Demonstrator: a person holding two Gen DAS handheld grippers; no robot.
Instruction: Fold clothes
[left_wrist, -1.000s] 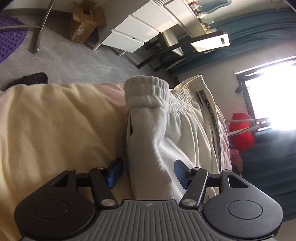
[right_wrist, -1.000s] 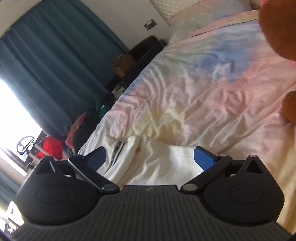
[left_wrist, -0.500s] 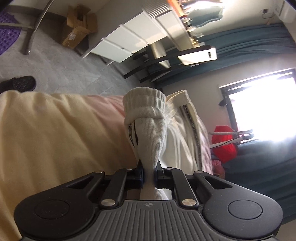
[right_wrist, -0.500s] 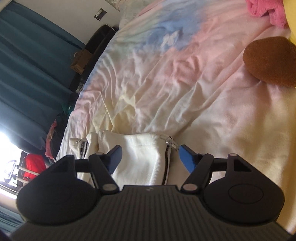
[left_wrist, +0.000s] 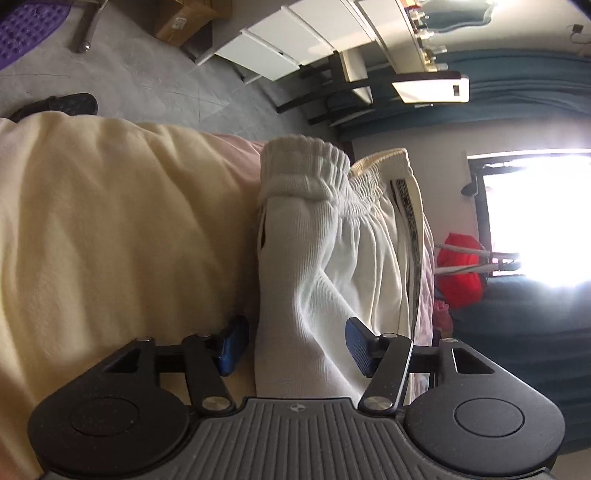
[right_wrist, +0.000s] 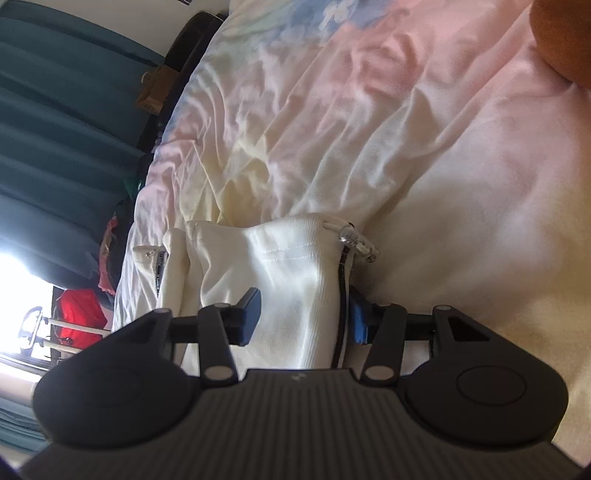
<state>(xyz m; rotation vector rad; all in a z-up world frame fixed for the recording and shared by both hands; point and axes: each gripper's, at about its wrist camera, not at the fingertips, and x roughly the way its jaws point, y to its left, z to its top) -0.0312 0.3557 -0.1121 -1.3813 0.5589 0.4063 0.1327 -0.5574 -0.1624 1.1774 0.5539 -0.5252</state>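
White sweatpants (left_wrist: 325, 258) lie on the bed, elastic waistband (left_wrist: 303, 177) at the far end, a black-striped side seam on the right. My left gripper (left_wrist: 295, 347) is open, and a raised ridge of the pants runs between its blue pads without being pinched. In the right wrist view the pants' cuff end (right_wrist: 288, 266) shows a clear cord toggle (right_wrist: 356, 243). My right gripper (right_wrist: 303, 318) is open and straddles this cuff; its right pad (right_wrist: 358, 321) sits against the black stripe.
The bed carries a pastel pink, yellow and blue sheet (right_wrist: 406, 129). A brown cushion (right_wrist: 565, 37) lies at its far right. Beyond the bed edge are a grey floor with a black slipper (left_wrist: 55, 107), a white dresser (left_wrist: 295, 40), teal curtains and a red bag (left_wrist: 460, 273).
My left gripper pinched the pants half a second ago and has since opened, letting the fabric drop back. The right gripper moved in close over the cuff, its fingers a little narrower.
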